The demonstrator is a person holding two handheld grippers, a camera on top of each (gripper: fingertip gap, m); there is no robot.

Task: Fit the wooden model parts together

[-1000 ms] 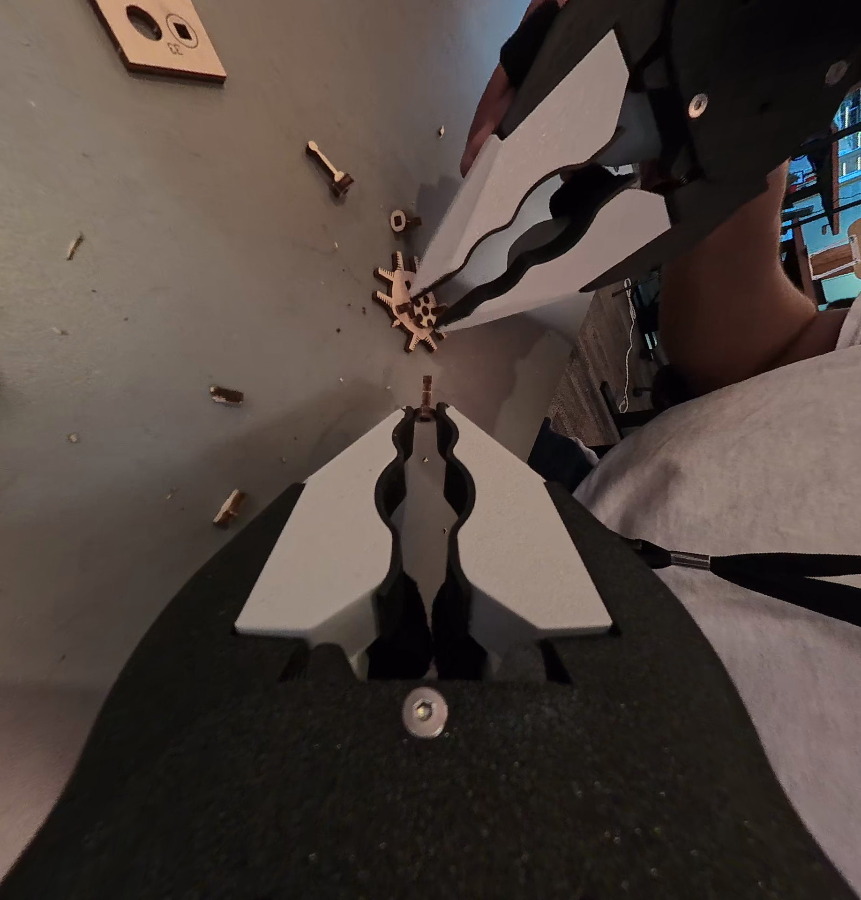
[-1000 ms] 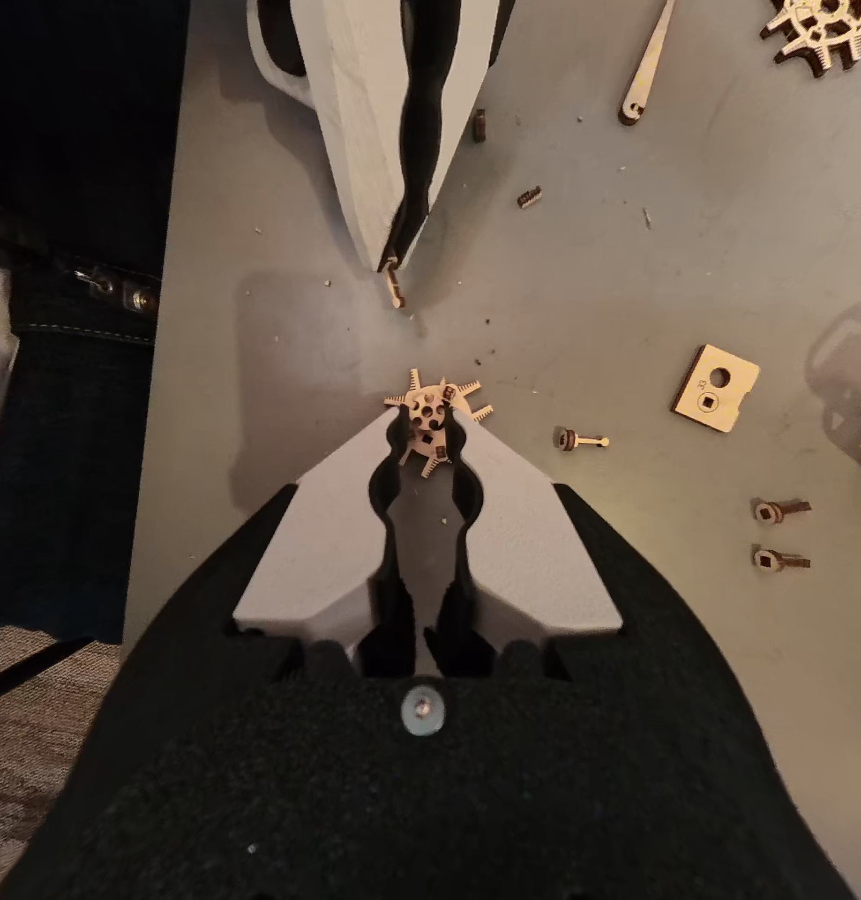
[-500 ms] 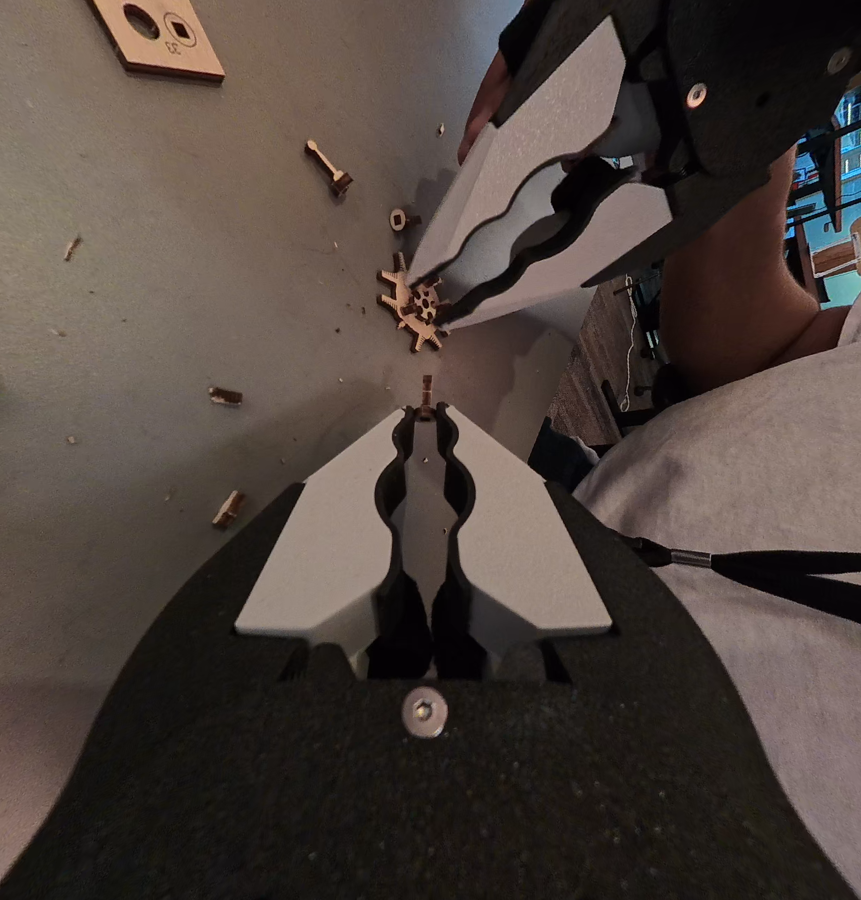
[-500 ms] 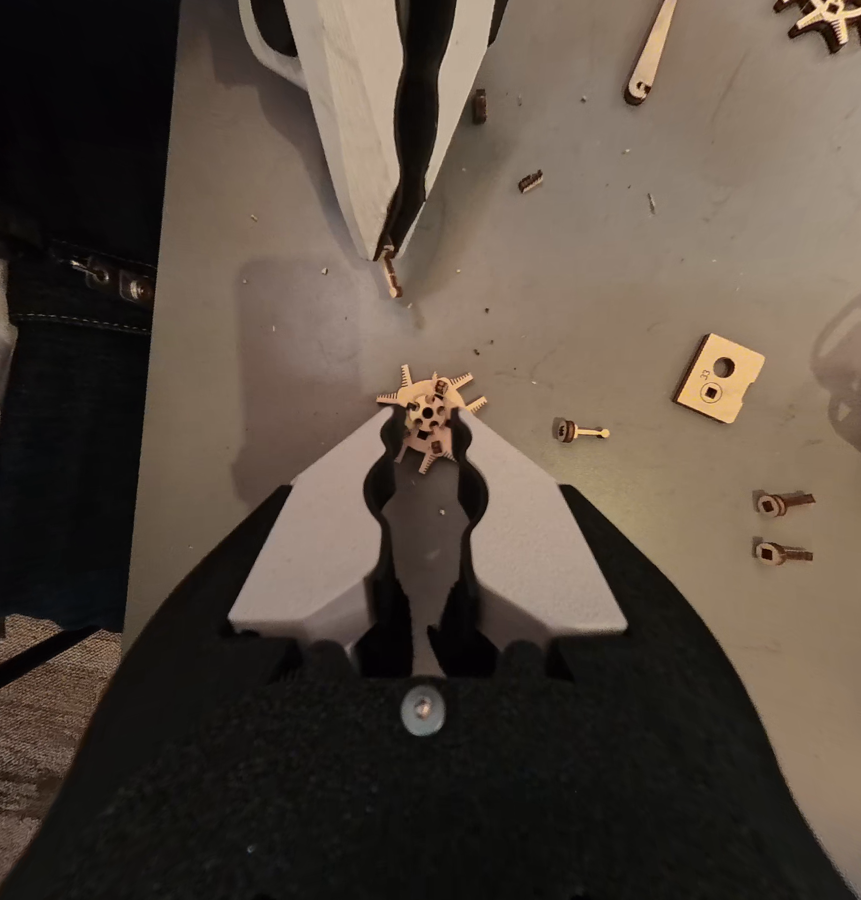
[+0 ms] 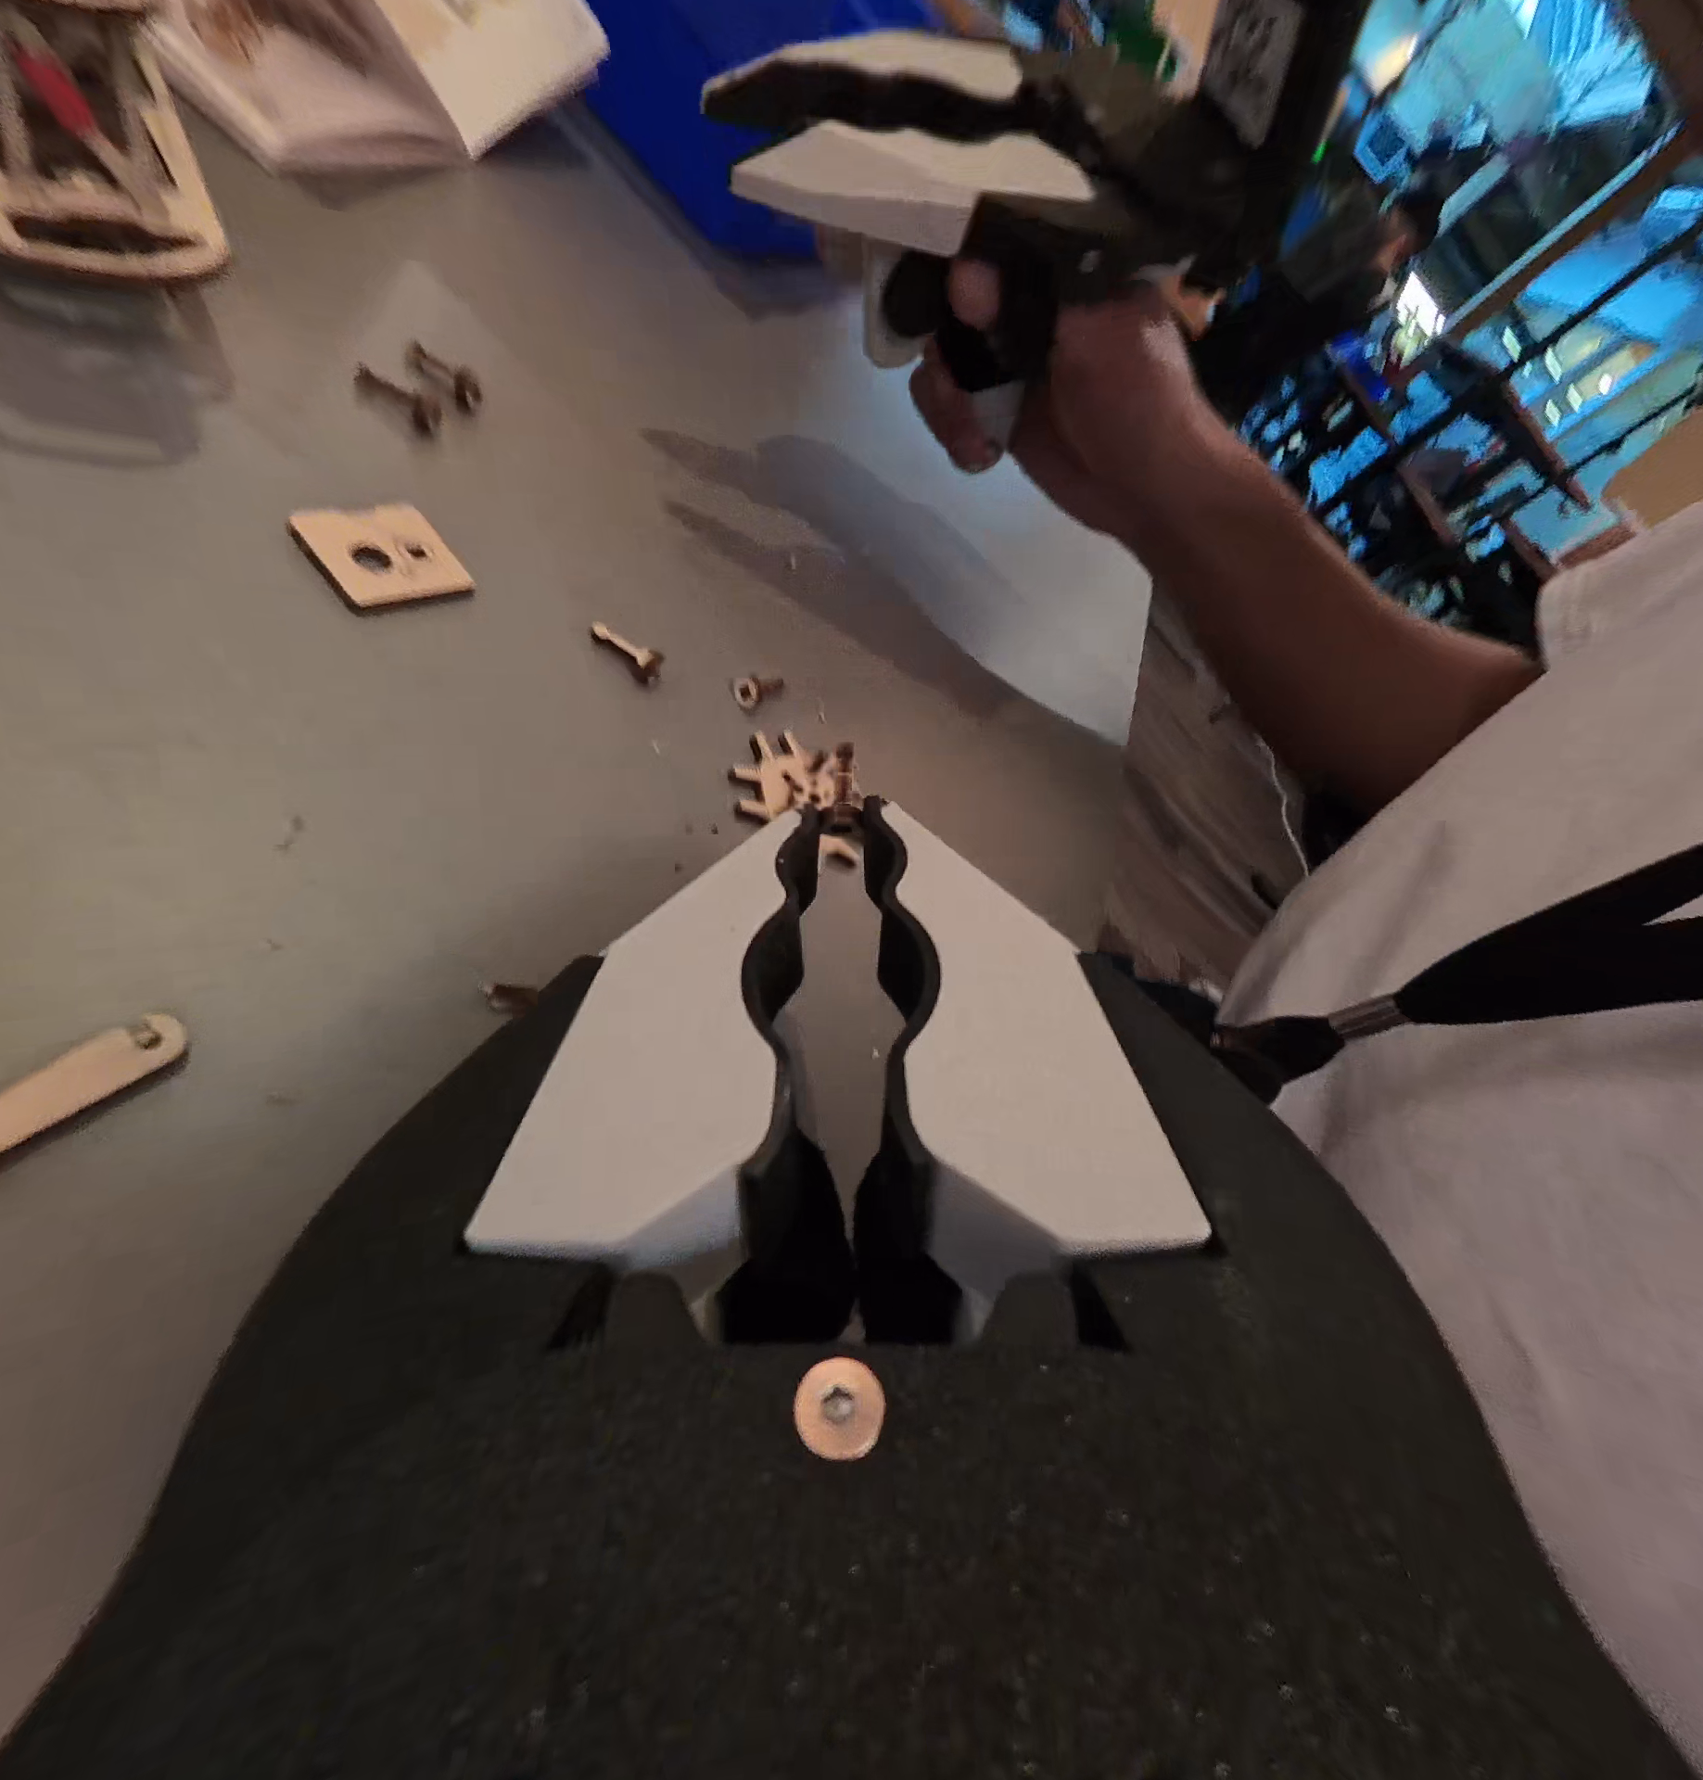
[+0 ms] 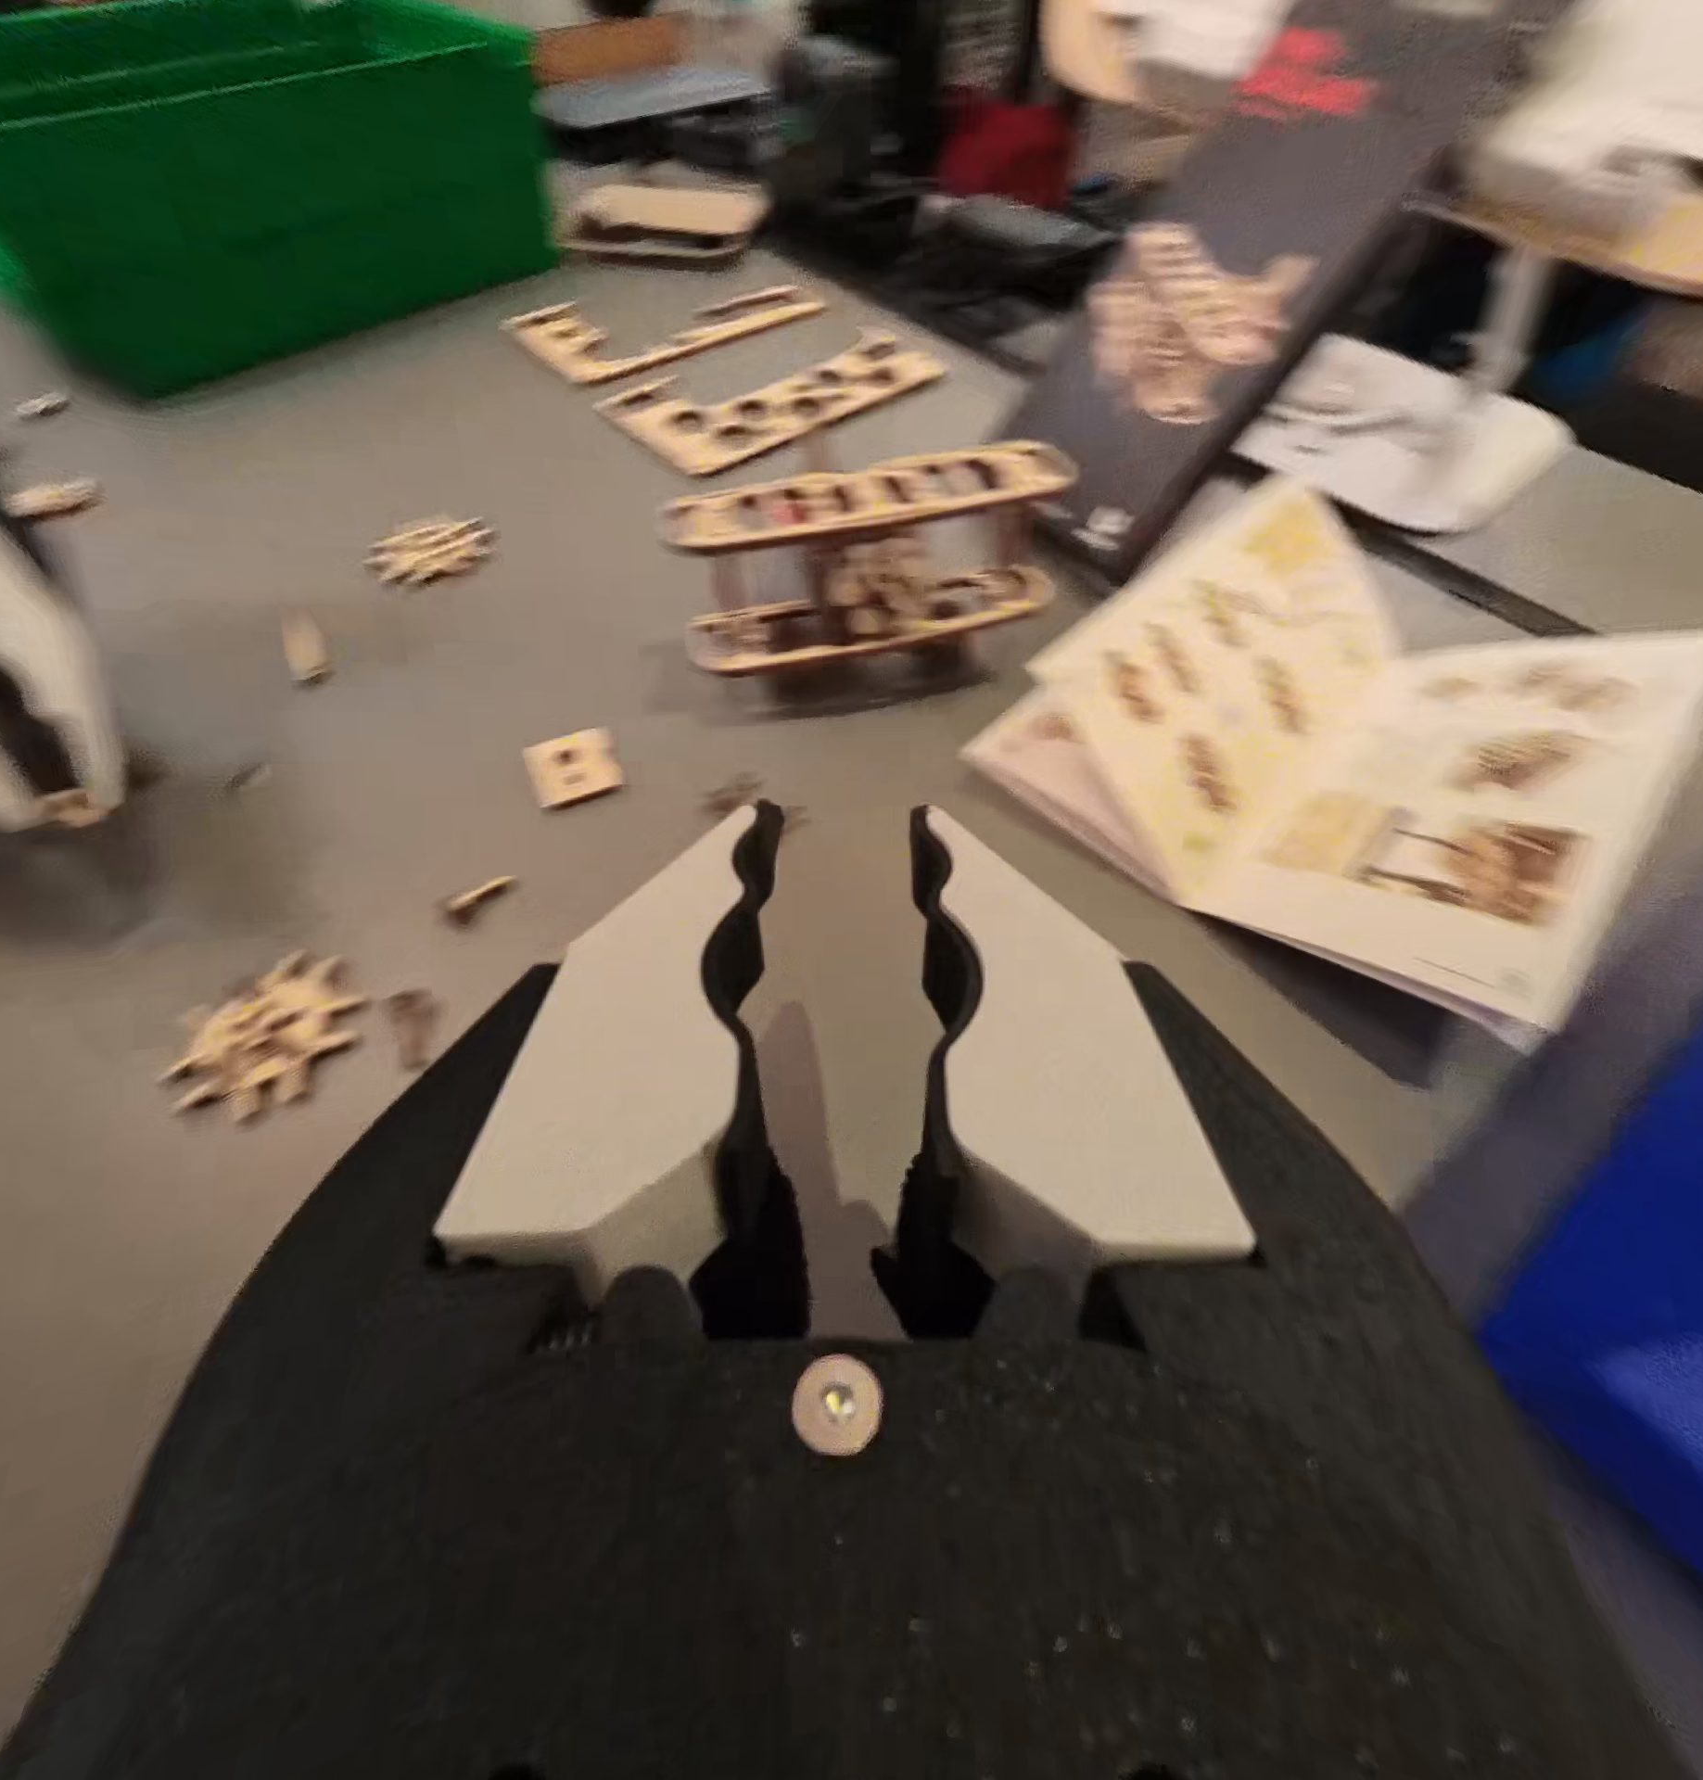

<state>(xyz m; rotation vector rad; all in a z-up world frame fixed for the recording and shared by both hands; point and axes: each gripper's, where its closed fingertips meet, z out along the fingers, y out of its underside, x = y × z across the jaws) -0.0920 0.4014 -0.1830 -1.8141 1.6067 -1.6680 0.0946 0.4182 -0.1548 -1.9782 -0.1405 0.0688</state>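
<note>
My left gripper (image 5: 839, 817) is shut on a small wooden pin (image 5: 842, 778) that sticks out past its tips. In the left wrist view the pin lines up with the near edge of a small wooden gear (image 5: 780, 778) lying flat on the grey table (image 5: 202, 867). In the blurred right wrist view the gear (image 6: 260, 1035) lies at the lower left, and the left gripper (image 6: 72, 804) shows a little beyond it, apart. My right gripper (image 6: 842, 828) is open and empty. It is held high over the table, as the left wrist view (image 5: 780, 135) shows.
A square wooden plate (image 5: 380, 559) and loose pins (image 5: 626, 655) lie past the gear. A wooden biplane model (image 6: 866, 568), an open booklet (image 6: 1309, 751), cut-out sheets (image 6: 732, 385), a green bin (image 6: 240, 183) and a blue bin (image 6: 1637, 1300) ring the table. A flat stick (image 5: 67, 1079) lies left. The tips of one gripper are about 20 centimetres away from the tips of the other. The gear (image 6: 260, 1035) lies around 7 centimetres away from my left fingertips.
My right gripper has let go of the gear, opened, and swung up and away from the table. The gear stays on the table. My left gripper has tilted and brought the pin closer to it.
</note>
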